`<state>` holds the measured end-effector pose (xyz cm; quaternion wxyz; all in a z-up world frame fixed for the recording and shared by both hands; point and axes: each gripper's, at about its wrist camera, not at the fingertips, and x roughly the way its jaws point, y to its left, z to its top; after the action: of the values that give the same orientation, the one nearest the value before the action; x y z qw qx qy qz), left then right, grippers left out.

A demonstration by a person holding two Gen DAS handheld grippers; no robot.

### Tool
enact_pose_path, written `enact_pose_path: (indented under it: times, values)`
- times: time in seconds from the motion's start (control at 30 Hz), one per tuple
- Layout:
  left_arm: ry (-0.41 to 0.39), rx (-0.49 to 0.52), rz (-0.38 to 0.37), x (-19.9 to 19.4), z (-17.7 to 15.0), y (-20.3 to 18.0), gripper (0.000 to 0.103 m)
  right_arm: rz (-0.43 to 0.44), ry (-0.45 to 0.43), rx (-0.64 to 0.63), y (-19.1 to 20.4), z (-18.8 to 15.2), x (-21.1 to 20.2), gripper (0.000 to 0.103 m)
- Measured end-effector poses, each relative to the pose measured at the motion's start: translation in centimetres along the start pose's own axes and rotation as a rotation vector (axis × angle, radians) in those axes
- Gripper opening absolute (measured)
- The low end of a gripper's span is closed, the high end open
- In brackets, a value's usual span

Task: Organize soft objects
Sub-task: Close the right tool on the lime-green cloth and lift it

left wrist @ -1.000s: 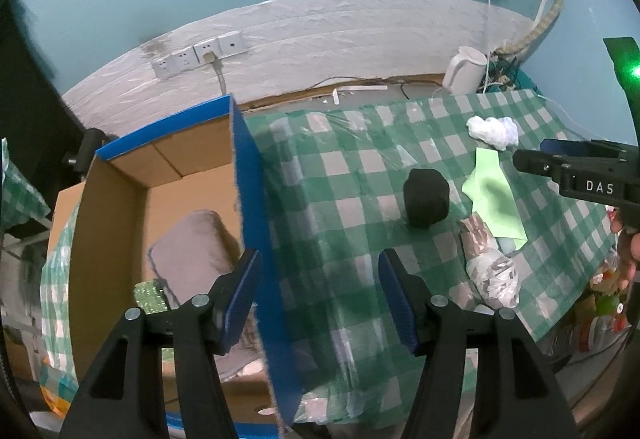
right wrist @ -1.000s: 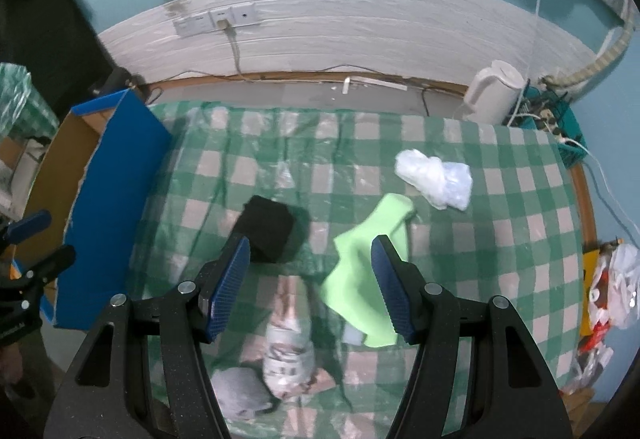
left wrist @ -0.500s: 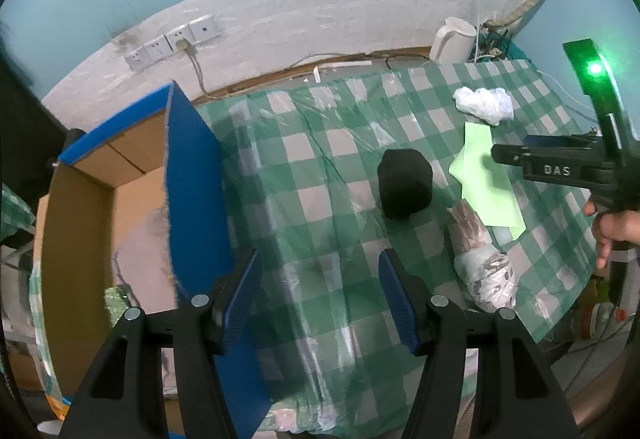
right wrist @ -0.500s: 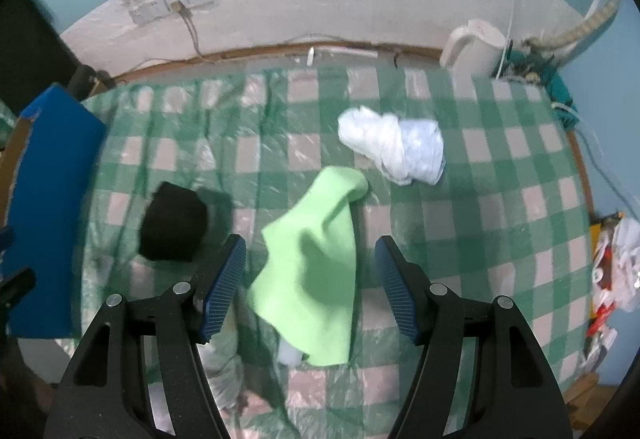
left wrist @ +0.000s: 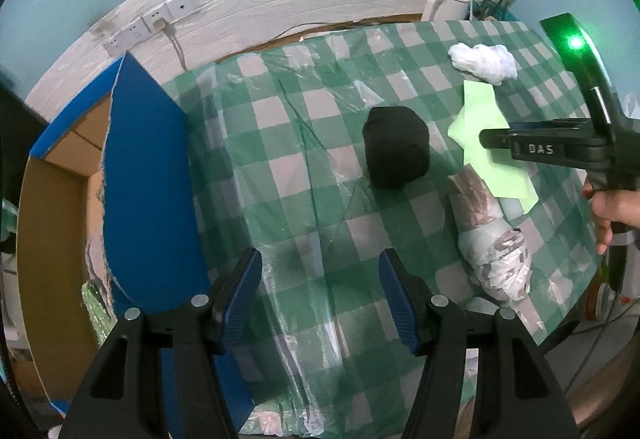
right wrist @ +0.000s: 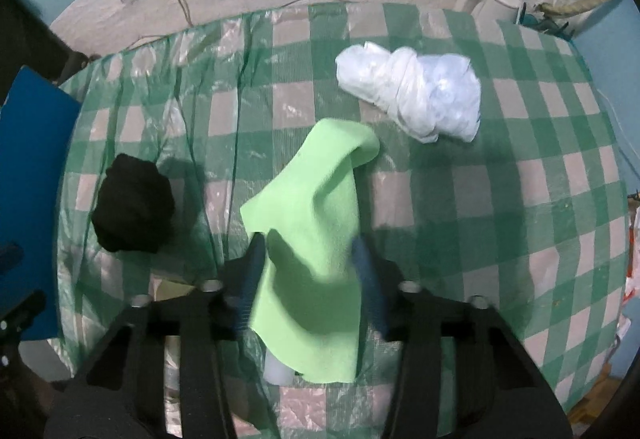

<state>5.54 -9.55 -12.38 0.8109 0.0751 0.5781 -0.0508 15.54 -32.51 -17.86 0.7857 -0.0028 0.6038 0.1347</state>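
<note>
Left gripper [left wrist: 320, 295]: your fingers stand wide apart with nothing between them, hovering over the checked tablecloth near its front edge.
Right gripper [right wrist: 308, 271]: your fingers straddle the light green cloth [right wrist: 316, 239], one blue pad on each side of it. The jaws are parted about the width of the cloth; the frame is blurred there, so I cannot tell whether the pads press on the fabric.
Right gripper, left-wrist view: your right gripper [left wrist: 486, 138] reaches in from the right edge over the green cloth [left wrist: 478, 107]; your hand [left wrist: 612, 207] grips its handle.
Green cloth: lies on the table, right of centre, its far end humped up, its near end covering part of a pale translucent object.
Black bundle [left wrist: 397, 153]: a rolled dark soft item, resting on the cloth-covered table left of the green cloth, apart from it.
White bundle [right wrist: 412, 95]: a knotted white plastic bag or fabric, beyond the green cloth toward the wall, near it but not touching.
Patterned bundle [left wrist: 490, 239]: grey-and-white wrapped roll, lying near the table's front right edge, just beside the black bundle.
Cardboard box [left wrist: 52, 231]: open, blue-edged, at the table's left side; a grey soft item and something green show inside.
Table [left wrist: 304, 167]: green-and-white check under clear plastic sheeting.
Background: white kettle [left wrist: 446, 1] and wall sockets [left wrist: 152, 25] along the back wall.
</note>
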Motion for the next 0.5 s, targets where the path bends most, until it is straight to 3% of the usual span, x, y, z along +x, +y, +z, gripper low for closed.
enact_pose_path:
  times: [0.13, 0.23, 0.5]
  values:
    - [0.001, 0.007, -0.003, 0.0, 0.0, -0.4, 0.062, -0.001, 0.019, -0.004, -0.1, -0.2, 0.5, 0.013]
    - [0.005, 0.012, -0.003, 0.0, -0.1, -0.5, 0.062, -0.004, 0.009, -0.006, -0.3, -0.4, 0.2, 0.009]
    - [0.0, 0.035, -0.006, -0.4, -0.3, -1.4, 0.062, 0.021, -0.063, 0.009, -0.1, 0.0, -3.1, 0.008]
